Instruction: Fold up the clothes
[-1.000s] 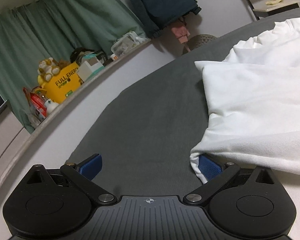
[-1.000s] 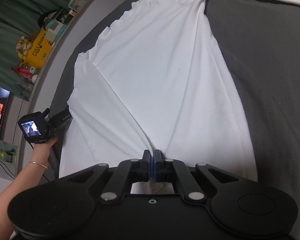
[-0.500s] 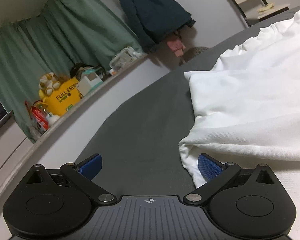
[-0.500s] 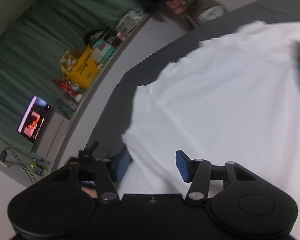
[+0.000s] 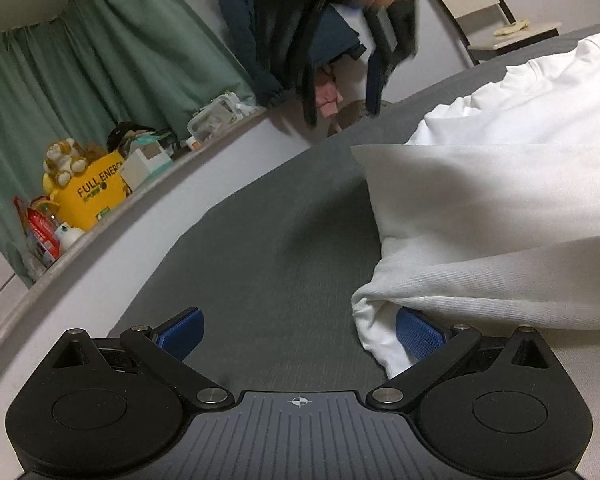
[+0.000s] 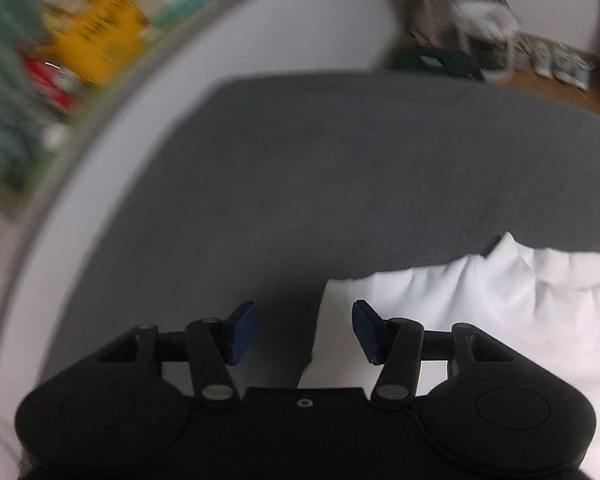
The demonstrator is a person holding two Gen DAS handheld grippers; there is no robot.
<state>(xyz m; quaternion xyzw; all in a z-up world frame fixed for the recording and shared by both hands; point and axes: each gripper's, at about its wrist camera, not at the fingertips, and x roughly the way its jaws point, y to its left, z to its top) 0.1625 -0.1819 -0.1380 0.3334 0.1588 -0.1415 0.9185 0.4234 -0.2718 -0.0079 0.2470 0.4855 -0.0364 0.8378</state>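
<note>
Grey bedsheet (image 5: 268, 248), green curtains (image 5: 100, 72)

We see a grey bed cover (image 5: 284, 240) bounded by a pale curved ledge (image 5: 204, 160). On the ledge stand a yellow box (image 5: 96, 196) with a plush toy (image 5: 62, 158) on top, a red packet (image 5: 40, 232) and a clear container (image 5: 212, 122). Green curtains (image 5: 100, 80) hang behind, and a dark jacket (image 5: 240, 32) hangs on the wall.
</note>
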